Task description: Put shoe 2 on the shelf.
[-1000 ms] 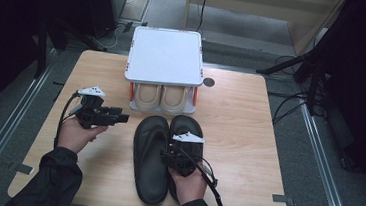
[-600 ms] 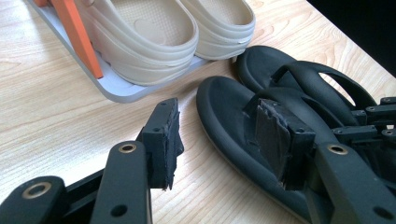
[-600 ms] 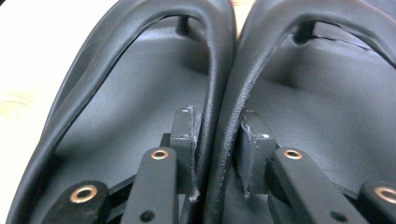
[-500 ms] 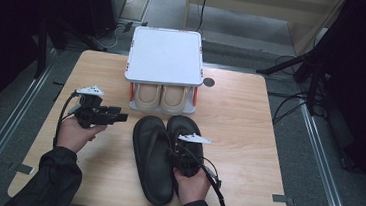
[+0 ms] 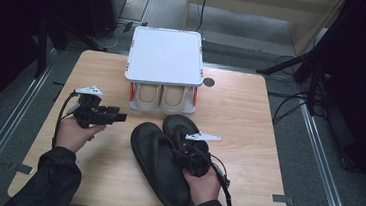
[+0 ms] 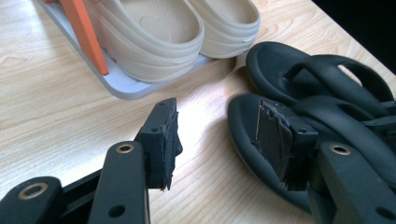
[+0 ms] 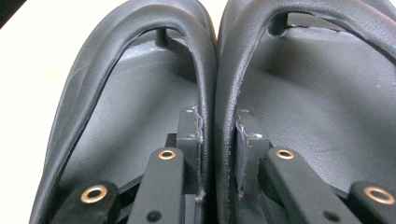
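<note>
Two black flip-flop sandals [image 5: 158, 163] lie side by side on the wooden table [image 5: 250, 119], toes toward the rack. My right gripper [image 5: 192, 156] sits over them, and its jaws have just been closing. In the right gripper view the gripper [image 7: 217, 140] is shut on the two inner straps, the left sandal's strap [image 7: 205, 84] and the right sandal's strap [image 7: 229, 84] squeezed together between the pads. My left gripper [image 5: 119, 116] hovers at the table's left, pointing right. It [image 6: 224, 140] is open with nothing between its pads, short of the sandals [image 6: 327, 79].
A white shoe rack [image 5: 165, 56] stands at the back middle of the table, with a beige pair of slippers [image 5: 161, 98] on its lower shelf [image 6: 126, 86]. A dark round hole [image 5: 209, 82] sits in the tabletop right of the rack.
My right gripper has closed on the two inner straps and shifted right, and the sandals have slid and turned with it. The left hand has stayed put.
</note>
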The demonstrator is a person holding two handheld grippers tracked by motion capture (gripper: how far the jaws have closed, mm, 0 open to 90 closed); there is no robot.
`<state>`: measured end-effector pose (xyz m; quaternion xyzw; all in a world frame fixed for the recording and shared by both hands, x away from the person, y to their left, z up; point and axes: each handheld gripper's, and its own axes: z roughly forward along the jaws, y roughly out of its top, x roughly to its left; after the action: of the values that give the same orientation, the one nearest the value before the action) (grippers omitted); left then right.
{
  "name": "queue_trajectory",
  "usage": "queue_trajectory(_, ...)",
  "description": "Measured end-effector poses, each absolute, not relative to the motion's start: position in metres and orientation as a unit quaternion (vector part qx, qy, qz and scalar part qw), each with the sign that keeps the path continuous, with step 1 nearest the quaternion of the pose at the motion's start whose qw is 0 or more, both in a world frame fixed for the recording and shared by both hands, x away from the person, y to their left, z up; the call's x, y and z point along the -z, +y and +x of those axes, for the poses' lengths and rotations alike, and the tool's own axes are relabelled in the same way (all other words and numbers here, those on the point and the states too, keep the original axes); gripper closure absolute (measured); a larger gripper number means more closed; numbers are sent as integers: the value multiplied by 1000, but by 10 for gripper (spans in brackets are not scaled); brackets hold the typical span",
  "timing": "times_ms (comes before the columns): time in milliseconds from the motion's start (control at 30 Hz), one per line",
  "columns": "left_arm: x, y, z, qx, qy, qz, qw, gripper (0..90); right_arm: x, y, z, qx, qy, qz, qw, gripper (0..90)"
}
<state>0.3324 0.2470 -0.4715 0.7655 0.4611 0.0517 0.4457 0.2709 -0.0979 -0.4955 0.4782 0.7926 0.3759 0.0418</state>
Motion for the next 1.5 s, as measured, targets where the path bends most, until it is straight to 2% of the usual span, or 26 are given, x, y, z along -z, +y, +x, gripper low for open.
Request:
queue_trajectory(100, 472, 249, 333, -51, 462, 766, 443, 478, 488, -105, 274, -365, 838, 405, 12, 760)
queue_trajectory(367, 474, 255, 334, -47, 473, 764, 436, 449, 487, -110, 287, -354, 894, 276, -12, 759)
queue_trajectory(867, 478, 270, 321, -47, 492, 752, 437, 437, 478, -105, 331, -351, 916, 181, -66, 758)
queue_trajectory(1500, 486, 291, 296, -44, 516, 745, 421, 415, 442, -75, 360, -349, 928, 94, -85, 757)
